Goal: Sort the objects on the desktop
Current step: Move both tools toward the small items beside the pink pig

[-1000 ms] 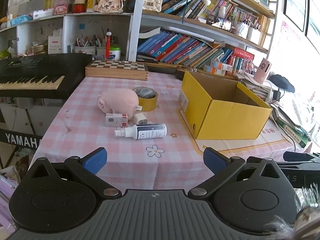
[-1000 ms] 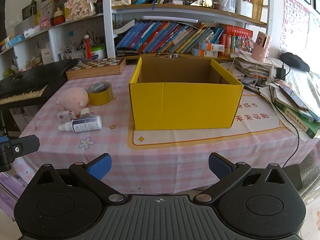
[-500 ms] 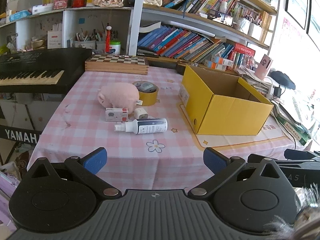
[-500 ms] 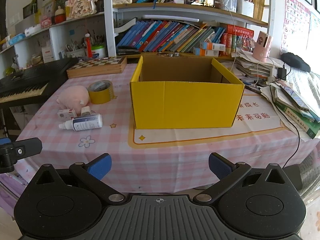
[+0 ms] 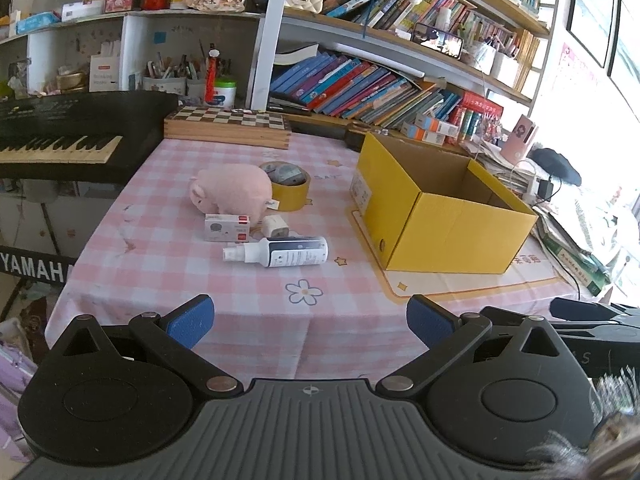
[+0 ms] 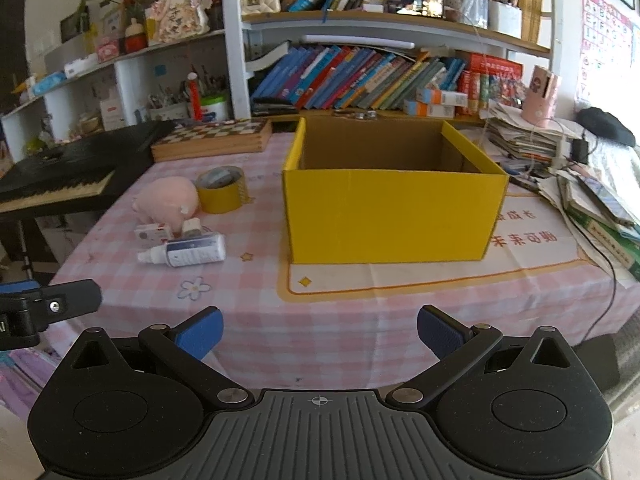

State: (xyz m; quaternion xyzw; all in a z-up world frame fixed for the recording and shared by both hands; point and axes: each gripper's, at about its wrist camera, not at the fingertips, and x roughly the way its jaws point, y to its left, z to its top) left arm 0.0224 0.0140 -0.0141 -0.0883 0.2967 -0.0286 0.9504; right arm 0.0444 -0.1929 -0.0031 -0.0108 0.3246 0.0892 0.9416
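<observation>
1. The spray bottle (image 5: 280, 253), smooth white plastic with a dark label, lay on its side near the table's front, touching the small white charger (image 5: 275, 226) and beside a little printed carton (image 5: 227, 228).
2. Behind them sat the soft pink plush pig (image 5: 232, 190) against a glossy yellow tape roll (image 5: 290, 186).
3. The yellow cardboard box (image 6: 394, 208) stood open and looked empty, well apart to their right.
4. Over the last second both views had drawn slightly closer to the checked tablecloth (image 5: 168, 248); I judged sorting had not begun.
5. The left gripper (image 5: 308, 320) and right gripper (image 6: 319, 326) hung wide apart, holding nothing.
</observation>
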